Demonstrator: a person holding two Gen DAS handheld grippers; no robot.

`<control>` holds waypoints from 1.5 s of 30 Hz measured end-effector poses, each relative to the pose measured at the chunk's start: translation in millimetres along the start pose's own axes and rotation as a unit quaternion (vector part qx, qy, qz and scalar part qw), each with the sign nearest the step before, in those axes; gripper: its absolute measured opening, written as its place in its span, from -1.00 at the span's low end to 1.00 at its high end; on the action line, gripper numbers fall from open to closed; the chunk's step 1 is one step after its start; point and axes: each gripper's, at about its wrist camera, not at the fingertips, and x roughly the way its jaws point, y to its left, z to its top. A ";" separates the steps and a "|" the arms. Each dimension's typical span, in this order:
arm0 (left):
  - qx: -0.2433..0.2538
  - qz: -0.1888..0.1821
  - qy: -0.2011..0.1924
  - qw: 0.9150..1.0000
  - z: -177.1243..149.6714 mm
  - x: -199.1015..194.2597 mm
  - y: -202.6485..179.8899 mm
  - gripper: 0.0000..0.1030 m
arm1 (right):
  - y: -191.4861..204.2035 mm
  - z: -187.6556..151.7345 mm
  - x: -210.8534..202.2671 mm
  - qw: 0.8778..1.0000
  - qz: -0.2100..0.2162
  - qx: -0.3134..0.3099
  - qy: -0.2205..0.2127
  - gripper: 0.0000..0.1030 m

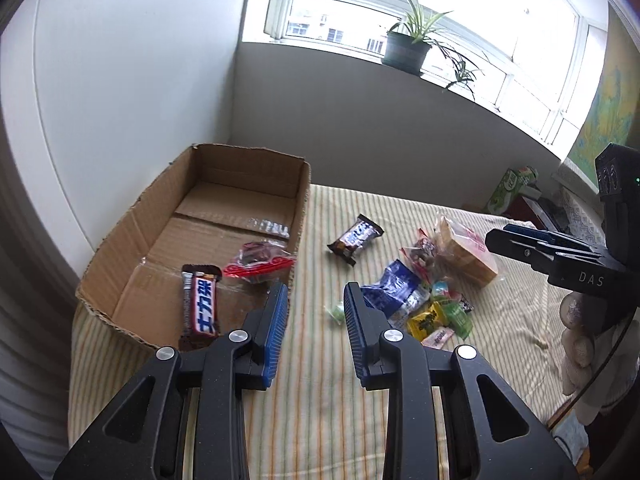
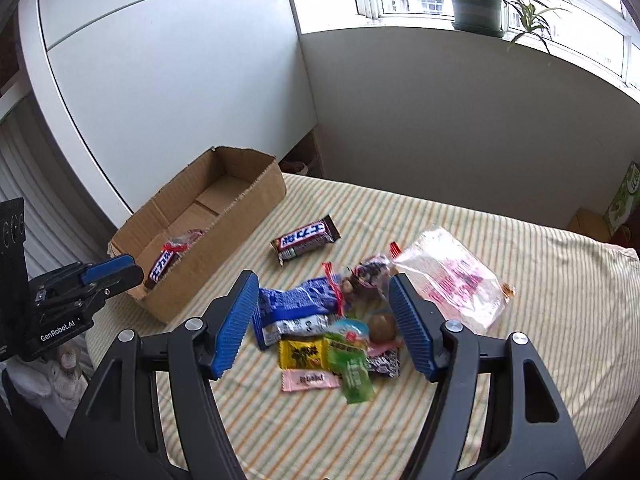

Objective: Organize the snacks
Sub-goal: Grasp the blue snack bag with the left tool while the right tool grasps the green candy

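Note:
An open cardboard box [image 1: 224, 200] lies at the left of the striped bed; inside are a brown chocolate bar [image 1: 200, 304] and a clear pack with a red edge [image 1: 256, 260]. A second chocolate bar [image 2: 306, 238] lies on the cover beside the box. Several snacks form a pile: a blue packet [image 2: 296, 300], a yellow candy [image 2: 302, 354], a green one [image 2: 354, 372], a pink one [image 2: 310, 380] and a clear bag [image 2: 452, 280]. My right gripper [image 2: 324, 276] hangs wide open above the pile, holding nothing. By the box's near corner, my left gripper [image 1: 315, 292] stands narrowly open and empty.
The striped cover [image 2: 480, 360] runs to a grey wall under a window sill with a potted plant [image 1: 406, 50]. A white cabinet [image 2: 160, 80] stands behind the box. A green carton [image 1: 512, 190] sits far right. A gloved hand [image 1: 576, 332] holds the right gripper.

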 end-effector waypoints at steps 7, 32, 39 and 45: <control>0.023 -0.021 0.036 0.999 -16.3 20.0 -30.9 -0.46 | -36.6 -34.2 3.3 0.999 -0.016 0.010 0.034 0.36; 0.156 -0.013 0.129 0.979 1.8 105.4 -87.9 -0.08 | -14.3 -59.9 64.0 0.993 0.020 -0.055 0.102 -0.06; 0.169 -0.011 0.141 0.975 6.7 118.9 -86.1 -0.08 | -11.1 -58.8 73.3 0.992 0.019 -0.067 0.108 -0.08; 0.185 -0.013 0.149 0.971 6.0 127.5 -90.7 -0.07 | -7.7 -60.9 73.1 0.990 0.017 -0.078 0.113 -0.08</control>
